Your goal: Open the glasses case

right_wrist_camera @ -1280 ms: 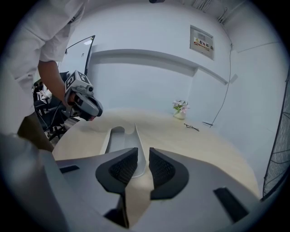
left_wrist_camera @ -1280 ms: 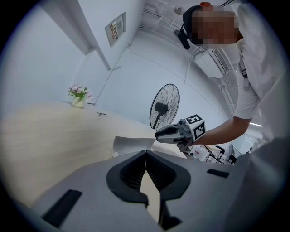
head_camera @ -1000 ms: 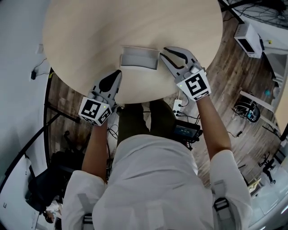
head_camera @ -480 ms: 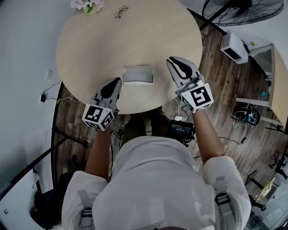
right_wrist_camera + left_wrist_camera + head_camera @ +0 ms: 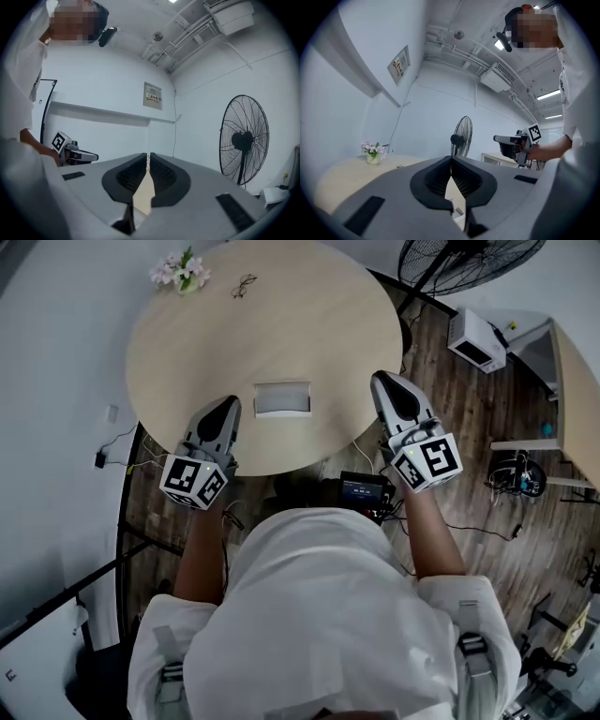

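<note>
The grey glasses case (image 5: pixel 282 398) lies near the front edge of the round wooden table (image 5: pixel 309 324), its pale inside showing. Both grippers hang in the air well above the table, pointing level, apart from the case. My left gripper (image 5: pixel 230 401) is to the left of the case, jaws together and empty (image 5: pixel 451 160). To the right of the case is my right gripper (image 5: pixel 382 376). Its jaws are closing to a thin slit with nothing between them (image 5: pixel 148 154). The case is hidden in both gripper views.
A pair of glasses (image 5: pixel 243 284) and a small vase of flowers (image 5: pixel 181 271) sit at the table's far edge. A standing fan (image 5: pixel 469 268) and a white box (image 5: pixel 476 338) stand on the wooden floor to the right. A dark device (image 5: pixel 364 491) lies below the table.
Both grippers have risen off the table and drawn back from the case. The right jaws, spread a second ago, have come nearly together. The case has stayed put.
</note>
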Action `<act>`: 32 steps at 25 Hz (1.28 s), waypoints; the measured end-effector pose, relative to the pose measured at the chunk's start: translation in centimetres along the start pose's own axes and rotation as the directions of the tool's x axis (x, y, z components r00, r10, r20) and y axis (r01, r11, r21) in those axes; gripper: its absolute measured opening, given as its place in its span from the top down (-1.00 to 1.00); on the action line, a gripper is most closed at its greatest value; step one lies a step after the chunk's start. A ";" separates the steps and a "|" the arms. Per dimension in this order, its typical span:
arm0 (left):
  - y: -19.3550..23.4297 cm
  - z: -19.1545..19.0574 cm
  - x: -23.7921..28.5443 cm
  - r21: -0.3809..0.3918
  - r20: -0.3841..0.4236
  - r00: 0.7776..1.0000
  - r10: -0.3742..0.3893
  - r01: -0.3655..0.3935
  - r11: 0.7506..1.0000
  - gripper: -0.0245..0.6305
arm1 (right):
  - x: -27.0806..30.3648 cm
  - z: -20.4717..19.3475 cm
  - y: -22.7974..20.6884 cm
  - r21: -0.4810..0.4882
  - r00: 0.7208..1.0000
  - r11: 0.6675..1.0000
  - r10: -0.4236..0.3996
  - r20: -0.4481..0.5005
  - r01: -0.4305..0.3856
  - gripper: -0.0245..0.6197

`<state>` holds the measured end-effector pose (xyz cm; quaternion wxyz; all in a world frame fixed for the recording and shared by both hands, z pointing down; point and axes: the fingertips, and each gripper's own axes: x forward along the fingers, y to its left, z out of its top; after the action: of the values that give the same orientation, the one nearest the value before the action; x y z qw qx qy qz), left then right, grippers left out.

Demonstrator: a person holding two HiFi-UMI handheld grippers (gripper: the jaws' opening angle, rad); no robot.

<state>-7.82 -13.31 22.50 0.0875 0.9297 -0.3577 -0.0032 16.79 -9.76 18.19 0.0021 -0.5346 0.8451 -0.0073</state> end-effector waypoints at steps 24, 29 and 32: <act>-18.3 -7.7 -10.7 -0.012 -0.099 0.982 0.161 -0.163 0.987 0.88 | -17.0 -7.4 2.3 0.232 0.992 0.967 0.120 -0.027 -0.110 0.84; -19.7 -8.9 -13.0 -0.010 -0.112 0.974 0.199 -0.201 0.979 0.88 | -18.5 -8.9 5.2 0.232 0.984 0.961 0.169 -0.060 -0.151 0.84; -19.4 -9.1 -13.6 -0.016 -0.107 0.972 0.210 -0.213 0.977 0.88 | -18.9 -8.9 5.7 0.219 0.982 0.964 0.171 -0.075 -0.151 0.85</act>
<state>-4.41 11.39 27.47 0.1188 0.8838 -0.4497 0.0497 19.59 9.84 26.91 0.0206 -0.4599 0.8792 -0.1224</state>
